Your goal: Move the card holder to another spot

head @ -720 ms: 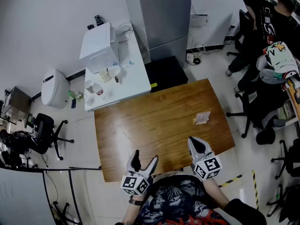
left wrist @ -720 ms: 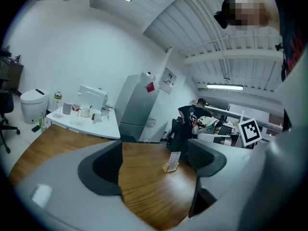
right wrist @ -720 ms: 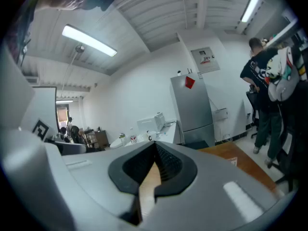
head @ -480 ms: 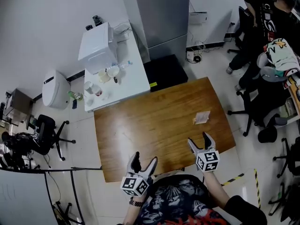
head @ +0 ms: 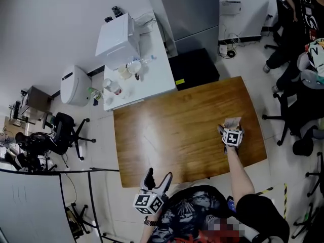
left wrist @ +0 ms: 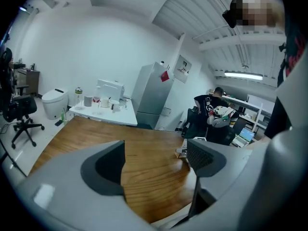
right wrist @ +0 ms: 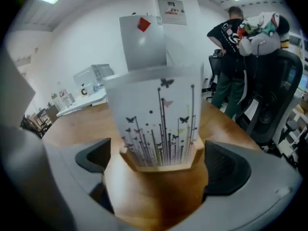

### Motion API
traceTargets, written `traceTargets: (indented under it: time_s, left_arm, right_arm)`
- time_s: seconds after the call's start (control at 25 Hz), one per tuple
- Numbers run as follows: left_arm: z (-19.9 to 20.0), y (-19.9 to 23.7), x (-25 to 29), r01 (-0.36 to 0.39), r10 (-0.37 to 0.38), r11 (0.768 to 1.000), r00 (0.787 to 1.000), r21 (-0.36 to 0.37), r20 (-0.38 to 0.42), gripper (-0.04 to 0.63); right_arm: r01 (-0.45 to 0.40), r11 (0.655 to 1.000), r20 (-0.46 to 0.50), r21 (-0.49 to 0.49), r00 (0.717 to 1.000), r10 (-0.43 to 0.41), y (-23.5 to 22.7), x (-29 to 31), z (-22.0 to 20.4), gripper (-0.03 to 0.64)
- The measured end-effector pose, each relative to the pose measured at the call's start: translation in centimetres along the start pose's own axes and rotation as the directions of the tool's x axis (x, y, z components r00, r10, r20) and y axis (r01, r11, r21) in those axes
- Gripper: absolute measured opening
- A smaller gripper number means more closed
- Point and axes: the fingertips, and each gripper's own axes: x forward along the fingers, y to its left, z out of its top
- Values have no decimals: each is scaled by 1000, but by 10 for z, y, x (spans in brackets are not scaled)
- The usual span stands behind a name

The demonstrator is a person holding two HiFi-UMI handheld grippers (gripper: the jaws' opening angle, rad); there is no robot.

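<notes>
The card holder (head: 234,121) is a wooden base with a white, butterfly-printed card standing upright in it, near the right edge of the wooden table (head: 172,130). My right gripper (head: 230,128) is open around it. In the right gripper view the card holder (right wrist: 159,124) stands between the two pads with a gap on each side, and the right gripper (right wrist: 159,170) touches nothing. My left gripper (head: 158,176) hangs open and empty over the table's near edge. From the left gripper (left wrist: 156,160) the card holder (left wrist: 182,152) shows small and far off.
A white side table (head: 147,87) with cups and an appliance stands behind the wooden table, with a grey fridge (head: 190,14) beside it. Black office chairs (head: 298,115) and a seated person (head: 301,4) are at the right. A chair (head: 61,130) and a white bin (head: 73,85) are at the left.
My right gripper has moved forward from the table's near edge to the card holder and now straddles it. The left gripper has stayed at the near edge.
</notes>
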Motion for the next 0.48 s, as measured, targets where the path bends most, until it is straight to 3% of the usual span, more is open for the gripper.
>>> traceTargets:
  time_s: [0.08, 0.12, 0.24, 0.4, 0.48]
  left_arm:
    - [-3, 5, -6, -24, 24, 1000, 1000, -9, -6, 407]
    - [-5, 7, -8, -34, 34, 999, 999, -17, -8, 405]
    - [-9, 14, -9, -50, 49, 998, 999, -50, -14, 383]
    - [2, 8, 3, 14, -12, 997, 1000, -80, 24, 382]
    - [8, -2, 13, 71, -65, 992, 996, -102, 61, 338]
  right_arm:
    - [13, 999, -39, -34, 999, -14, -2, 16, 0, 579]
    - [12, 998, -34, -68, 999, -15, -1, 16, 3, 545]
    - [-16, 992, 70, -127, 997, 25, 13, -7, 17, 541]
    - [-43, 995, 237, -95, 969, 64, 27, -91, 40, 541]
    - [-56, 992, 282, -109, 955, 85, 30, -140, 44, 541]
